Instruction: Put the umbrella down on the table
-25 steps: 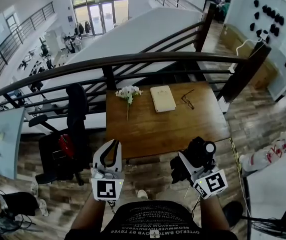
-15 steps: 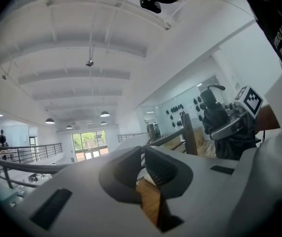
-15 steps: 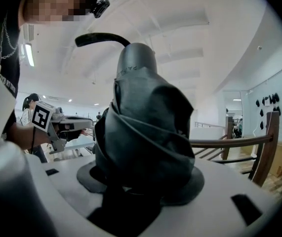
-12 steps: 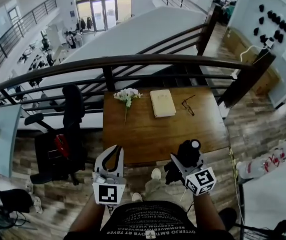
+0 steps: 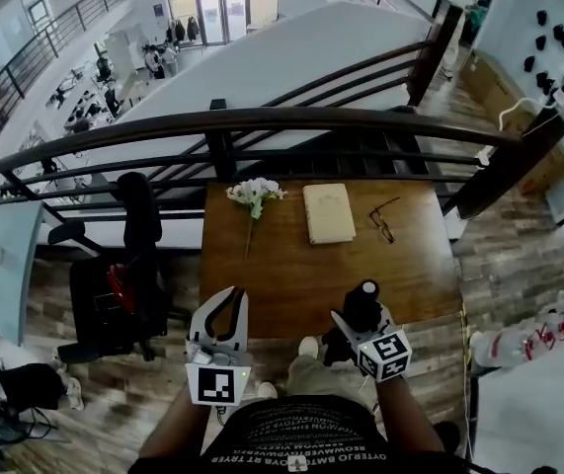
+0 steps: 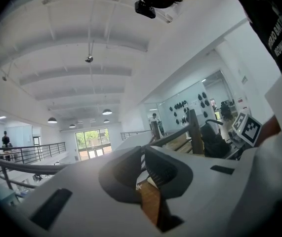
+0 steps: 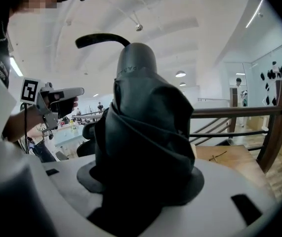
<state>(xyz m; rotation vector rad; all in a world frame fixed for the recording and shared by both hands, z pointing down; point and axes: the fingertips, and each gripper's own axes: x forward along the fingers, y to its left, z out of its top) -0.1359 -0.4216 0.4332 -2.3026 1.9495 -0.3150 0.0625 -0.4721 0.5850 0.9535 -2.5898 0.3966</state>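
A folded black umbrella [image 5: 362, 309] is clamped in my right gripper [image 5: 357, 330], which is shut on it just before the near edge of the brown wooden table [image 5: 301, 275]. In the right gripper view the umbrella [image 7: 141, 132] fills the space between the jaws, its rounded end and curved strap pointing up and away. My left gripper [image 5: 230, 299] hangs to the left of it, short of the table's near edge. Its fingers meet at the tips, and nothing is between them in the left gripper view [image 6: 141, 167].
On the table's far half lie a white flower sprig [image 5: 253, 194], a cream book [image 5: 328, 213] and a pair of glasses [image 5: 382, 220]. A dark railing [image 5: 262, 121] runs behind the table. A black office chair [image 5: 123, 284] stands at its left.
Both grippers have come closer to the table's near edge. The right one has sunk and tipped forward with the umbrella still held. The left stays shut.
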